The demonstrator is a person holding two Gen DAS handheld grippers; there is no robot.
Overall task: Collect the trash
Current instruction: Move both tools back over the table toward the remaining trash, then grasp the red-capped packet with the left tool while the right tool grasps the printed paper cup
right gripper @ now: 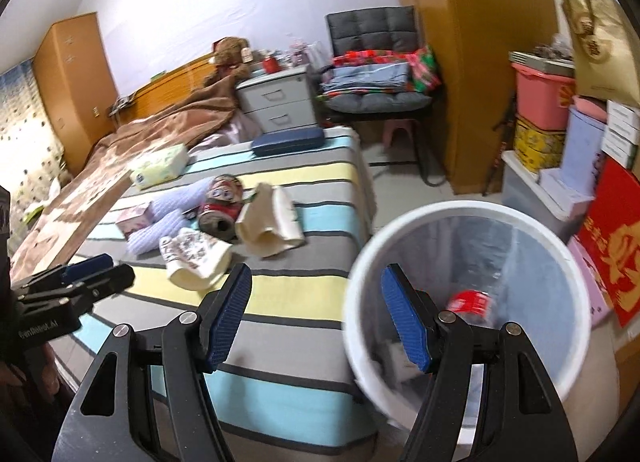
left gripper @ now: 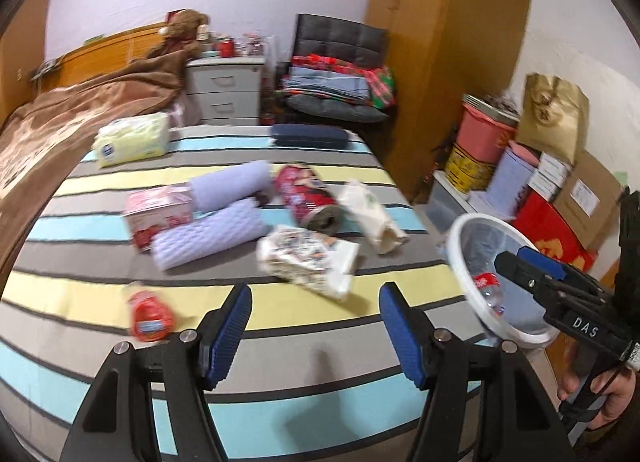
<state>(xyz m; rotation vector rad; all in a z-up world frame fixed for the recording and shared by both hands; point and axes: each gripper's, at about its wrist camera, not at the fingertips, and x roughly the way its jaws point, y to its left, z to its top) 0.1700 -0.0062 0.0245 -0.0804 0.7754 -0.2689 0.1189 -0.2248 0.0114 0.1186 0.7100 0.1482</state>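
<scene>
A: Where is the trash?

B: Scattered on the striped bed (left gripper: pixel 248 302). In the left wrist view, a red wrapped packet (left gripper: pixel 150 314) lies at lower left, just beyond the left claw (left gripper: pixel 314 326). At centre are a crumpled printed bag (left gripper: pixel 308 258), a red snack tube (left gripper: pixel 310 198) on its side and a cream bag (left gripper: pixel 372 218) to its right. Two lilac rolls (left gripper: pixel 212 234) and a pink box (left gripper: pixel 158 214) lie left of them.

A: And the bin?

B: A white bin (right gripper: pixel 576 270) stands beside the bed, at lower right of the right wrist view. A clear bottle with a red label (right gripper: pixel 470 302) lies inside.

A: Are the claws holding anything?

B: No. The left claw is released, its blue pads (left gripper: pixel 228 334) apart over the bed, nothing between them. The right claw (right gripper: pixel 316 318) is released too, empty, straddling the bin's near rim.
</scene>
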